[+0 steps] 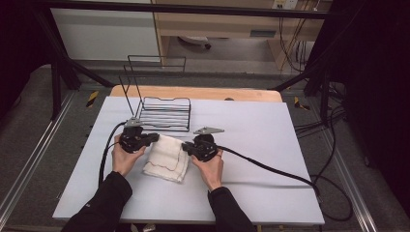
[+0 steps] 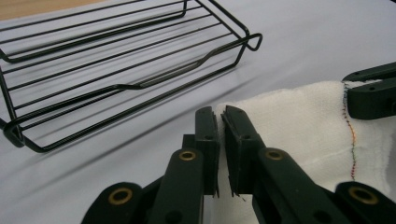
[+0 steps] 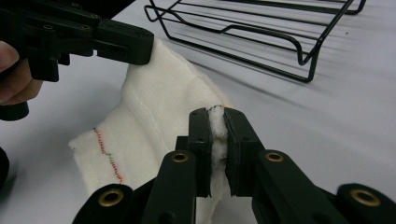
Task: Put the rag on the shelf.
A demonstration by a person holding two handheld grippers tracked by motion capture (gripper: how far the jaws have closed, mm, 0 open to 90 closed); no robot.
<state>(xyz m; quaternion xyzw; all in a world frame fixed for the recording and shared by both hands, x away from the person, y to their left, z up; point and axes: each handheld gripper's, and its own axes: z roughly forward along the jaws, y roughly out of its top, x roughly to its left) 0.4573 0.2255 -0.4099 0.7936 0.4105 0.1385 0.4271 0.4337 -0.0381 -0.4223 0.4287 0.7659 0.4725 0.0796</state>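
We find the cloth stretched between both grippers: left gripper and right gripper each clamp a far corner, rack just beyond.

One cloth, one wire rack, two tongs

bg: grey floor | wood desk at back | dim light

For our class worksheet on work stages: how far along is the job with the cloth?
Done: the white cloth lies folded on the table. In hand: the left gripper and right gripper each pinch a far corner. Left, probably: another fold, or a move to the wire rack, which holds nothing.
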